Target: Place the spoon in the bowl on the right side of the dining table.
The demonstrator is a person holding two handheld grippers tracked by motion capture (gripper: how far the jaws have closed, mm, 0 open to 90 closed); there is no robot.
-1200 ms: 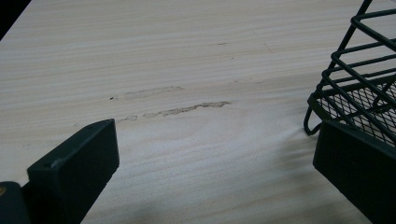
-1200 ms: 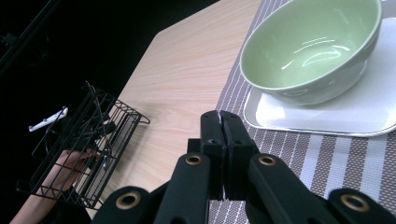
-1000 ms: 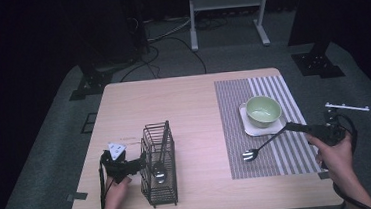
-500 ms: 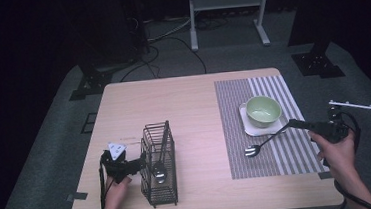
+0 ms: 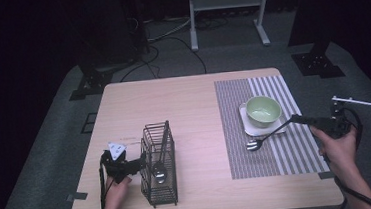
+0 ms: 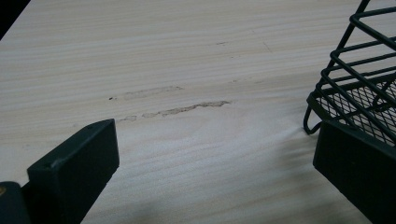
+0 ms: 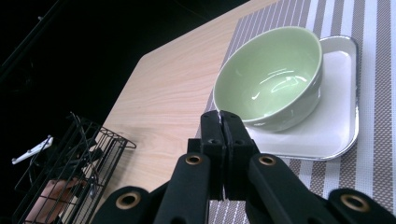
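The right gripper (image 5: 295, 120), jaws clenched, apparently pinches the handle tip of a thin, stiff, slippery metal fork (image 5: 259, 141) lying on the striped placemat (image 5: 277, 152) beside the green bowl (image 5: 263, 110), while the left gripper (image 5: 139, 163), jaws released, straddles the wire caddy (image 5: 161, 186).

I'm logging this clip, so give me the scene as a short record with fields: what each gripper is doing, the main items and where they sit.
surface: wooden table with a striped placemat on its right half
left gripper: jaws open, beside the wire caddy
right gripper: jaws shut on the fork
fork: head low over the placemat, in front of the plate
bowl: green, empty, on a white square plate
wire caddy: black, upright, cutlery inside
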